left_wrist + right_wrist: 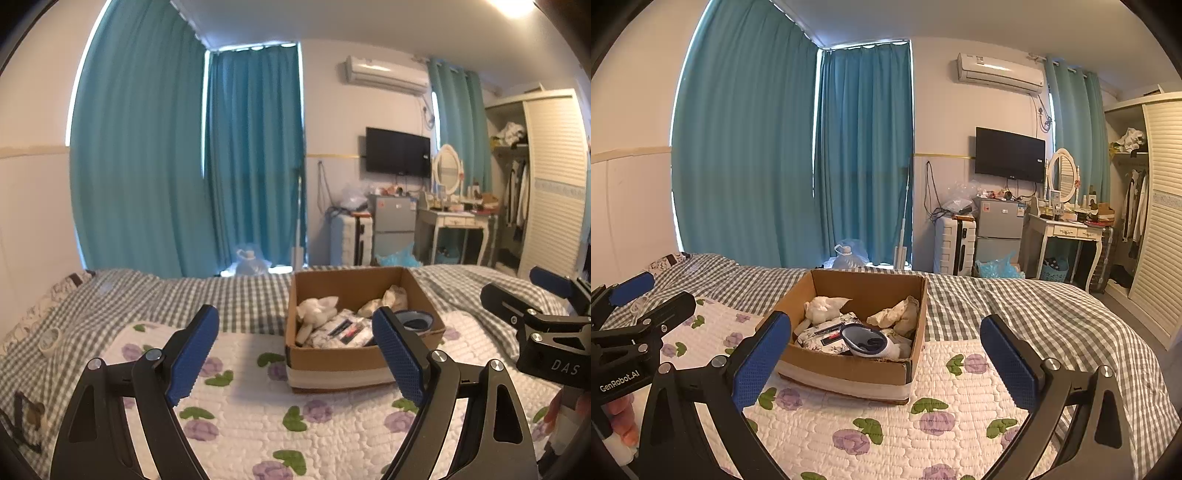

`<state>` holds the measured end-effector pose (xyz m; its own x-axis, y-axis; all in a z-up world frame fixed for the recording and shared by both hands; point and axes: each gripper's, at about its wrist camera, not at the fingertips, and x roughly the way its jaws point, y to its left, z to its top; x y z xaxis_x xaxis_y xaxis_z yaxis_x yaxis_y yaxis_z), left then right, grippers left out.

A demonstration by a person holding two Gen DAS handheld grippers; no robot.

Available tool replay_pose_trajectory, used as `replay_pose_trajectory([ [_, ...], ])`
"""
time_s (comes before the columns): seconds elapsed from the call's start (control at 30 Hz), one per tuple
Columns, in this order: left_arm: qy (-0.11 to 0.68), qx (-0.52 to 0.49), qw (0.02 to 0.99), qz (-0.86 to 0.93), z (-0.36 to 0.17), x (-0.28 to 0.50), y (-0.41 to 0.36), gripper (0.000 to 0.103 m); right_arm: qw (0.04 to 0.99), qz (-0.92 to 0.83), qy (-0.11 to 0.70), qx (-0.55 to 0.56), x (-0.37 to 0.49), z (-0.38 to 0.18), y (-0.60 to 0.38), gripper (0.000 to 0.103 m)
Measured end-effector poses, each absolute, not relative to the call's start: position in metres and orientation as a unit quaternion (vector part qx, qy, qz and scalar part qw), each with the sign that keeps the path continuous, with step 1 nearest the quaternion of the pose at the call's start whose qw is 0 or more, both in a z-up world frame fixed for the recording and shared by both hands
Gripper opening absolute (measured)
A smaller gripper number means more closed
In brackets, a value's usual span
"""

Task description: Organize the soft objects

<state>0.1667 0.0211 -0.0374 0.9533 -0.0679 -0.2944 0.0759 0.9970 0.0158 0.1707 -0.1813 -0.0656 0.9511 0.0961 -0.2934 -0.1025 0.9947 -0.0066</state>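
Note:
A cardboard box [332, 360] [849, 367] stands on the flowered quilt on the bed. It holds several soft things: a white plush toy [314, 312] [823, 306], a beige cloth bundle [388, 299] [897, 314], a floral cloth pack [343, 330] [827, 334] and a blue-and-white slipper [413, 321] [868, 341]. My left gripper [295, 354] is open and empty, just in front of the box. My right gripper [886, 365] is open and empty, also in front of the box. Each gripper shows at the edge of the other's view.
The flowered quilt [258, 413] [871, 417] lies over a grey checked bedspread [236, 295] [1015, 310]. A tape roll [50, 339] lies on the bed at left. Beyond the bed are teal curtains, a suitcase [955, 243], a small fridge [999, 229], a dressing table [1067, 232] and a wardrobe [1160, 221].

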Motion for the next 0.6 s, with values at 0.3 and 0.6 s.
replay_pose_trajectory([
  [0.3, 0.150, 0.012, 0.988, -0.034, -0.0388, 0.1665, 0.0207, 0.086, 0.988, 0.049, 0.148, -0.011, 0.1714, -0.0677, -0.1792, 0.103],
  [0.6, 0.153, 0.009, 0.988, -0.033, -0.0404, 0.1649, 0.0210, 0.086, 0.987, 0.048, 0.150, -0.012, 0.1714, -0.0683, -0.1772, 0.103],
])
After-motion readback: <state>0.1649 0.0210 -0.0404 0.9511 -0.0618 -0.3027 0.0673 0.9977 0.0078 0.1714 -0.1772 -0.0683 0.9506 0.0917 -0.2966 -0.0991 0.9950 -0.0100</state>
